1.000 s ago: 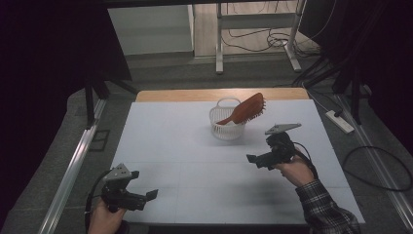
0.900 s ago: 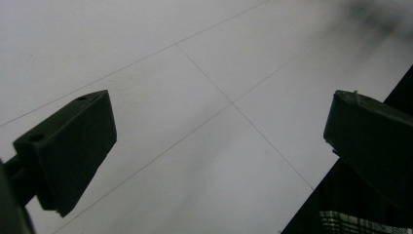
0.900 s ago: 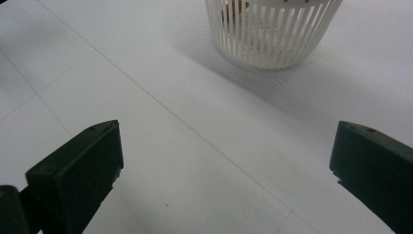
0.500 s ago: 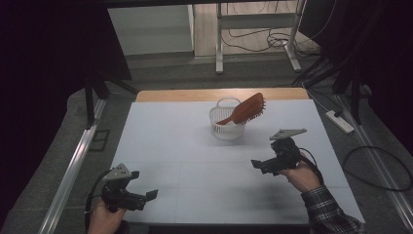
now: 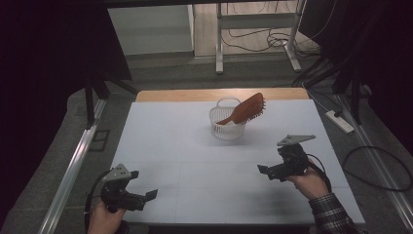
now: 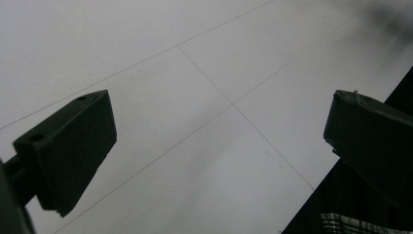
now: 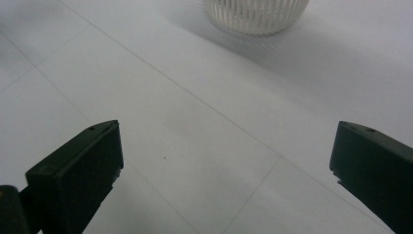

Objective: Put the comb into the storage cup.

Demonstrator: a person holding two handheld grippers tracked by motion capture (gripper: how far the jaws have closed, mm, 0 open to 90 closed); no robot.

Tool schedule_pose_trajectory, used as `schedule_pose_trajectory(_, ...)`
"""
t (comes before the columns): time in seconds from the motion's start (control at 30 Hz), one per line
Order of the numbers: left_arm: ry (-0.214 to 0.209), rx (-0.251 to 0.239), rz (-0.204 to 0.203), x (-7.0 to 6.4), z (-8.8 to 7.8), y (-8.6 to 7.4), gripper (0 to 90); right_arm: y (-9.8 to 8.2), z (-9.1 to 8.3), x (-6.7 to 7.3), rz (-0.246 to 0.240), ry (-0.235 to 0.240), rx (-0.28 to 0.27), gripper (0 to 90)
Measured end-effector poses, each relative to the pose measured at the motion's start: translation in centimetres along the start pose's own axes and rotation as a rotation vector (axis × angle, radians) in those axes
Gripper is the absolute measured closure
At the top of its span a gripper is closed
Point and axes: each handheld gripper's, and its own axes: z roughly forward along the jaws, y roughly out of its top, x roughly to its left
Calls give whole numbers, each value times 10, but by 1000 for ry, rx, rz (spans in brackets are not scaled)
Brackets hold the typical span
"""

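Right gripper [image 5: 267, 171]: we hold it low over the right part of the counter [image 5: 170, 141], jaws spread wide with nothing between them.
Right gripper's outlook: its own view looks along the white surface to the ribbed foot of the basket [image 7: 256, 14] at the top edge.
Left gripper [image 5: 146, 197]: we hold it at the near left corner, jaws likewise wide apart and empty (bare white surface lies between them in its own view).
Basket [image 5: 225, 127]: a small white one, upright near the far middle of the counter, well apart from both grippers.
Hairbrush [image 5: 246, 109]: reddish-brown, handle down in the basket, bristled head leaning out over the right rim.
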Motion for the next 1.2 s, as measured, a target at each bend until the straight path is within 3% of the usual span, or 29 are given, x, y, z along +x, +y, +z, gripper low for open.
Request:
schedule_pose_trajectory(0.57,5,5,3,-1,-1,-1,0,-24,-20,0,12,-2,23,0)
schedule_pose_trajectory(1.2,-1,8,4,0,0,-1,0,-51,-40,-1,35,-60,35,0)
